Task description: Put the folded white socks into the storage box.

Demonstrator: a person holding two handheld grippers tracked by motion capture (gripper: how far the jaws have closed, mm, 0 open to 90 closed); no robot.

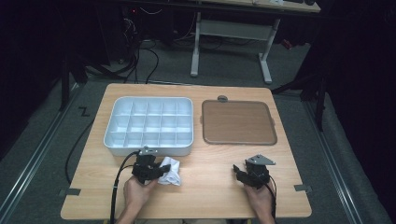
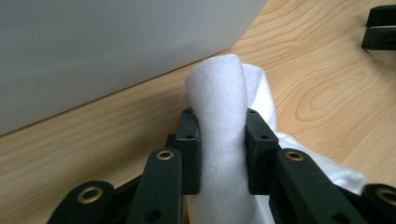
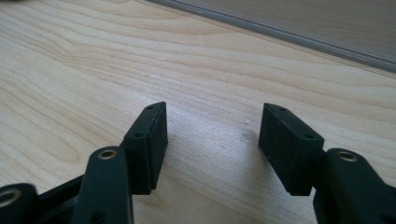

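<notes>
Left gripper [image 2: 223, 154] clamped on a white cloth [image 2: 219, 116], at six o'clock of the compartment tray [image 1: 148, 148]. Right gripper [image 3: 212, 140] spread wide, empty, over bare tabletop [image 3: 70, 70].

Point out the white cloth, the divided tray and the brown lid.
white cloth [image 2: 219, 116], left gripper view, on the fold pinched between the pads.
divided tray [image 1: 148, 150], high view, on its near outer wall.
brown lid [image 1: 237, 122], high view, on the middle of its flat top.

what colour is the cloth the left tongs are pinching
White, plain; the cloth shows best in the left gripper view.
</notes>
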